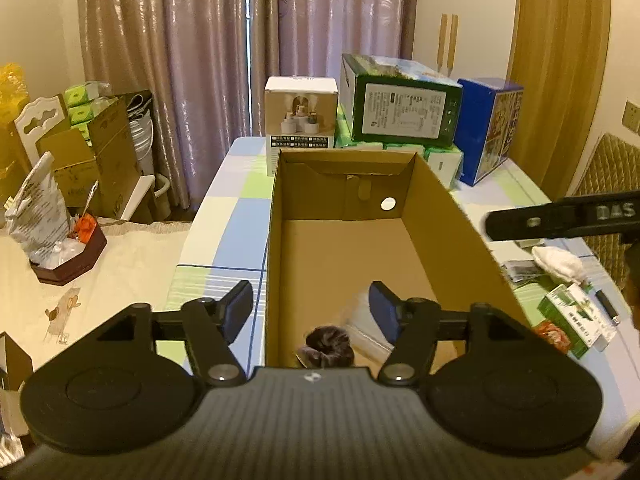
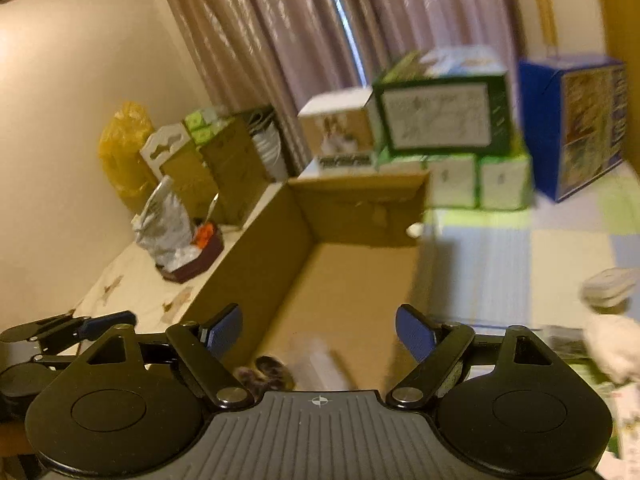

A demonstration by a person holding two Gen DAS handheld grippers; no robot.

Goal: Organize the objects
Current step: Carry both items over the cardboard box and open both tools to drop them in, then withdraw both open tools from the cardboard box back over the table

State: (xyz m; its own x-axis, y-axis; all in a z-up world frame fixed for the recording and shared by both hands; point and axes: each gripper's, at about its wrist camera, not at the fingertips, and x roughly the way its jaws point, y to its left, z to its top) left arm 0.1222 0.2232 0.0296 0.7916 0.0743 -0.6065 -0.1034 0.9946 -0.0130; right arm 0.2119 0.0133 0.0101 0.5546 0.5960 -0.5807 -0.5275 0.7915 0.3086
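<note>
Both of my hand-held grippers are released and carry nothing. Left hand-held gripper point(image 1: 311, 312) hangs over the near end of the cardboard box point(image 1: 452, 216); right hand-held gripper point(image 2: 319, 332) is above the box's near right corner. Already inside, near end: a dark scrunchie point(image 1: 330, 346) beside a clear plastic item point(image 1: 358, 312), probably a bag, though the right view is smeared. Loose things lie on the bed right of the box: white cloth point(image 1: 560, 262), green packet point(image 1: 576, 314). Next pick looks best for the right: come down square on one item, close firmly, lift clear of the box wall, release low inside.
</note>
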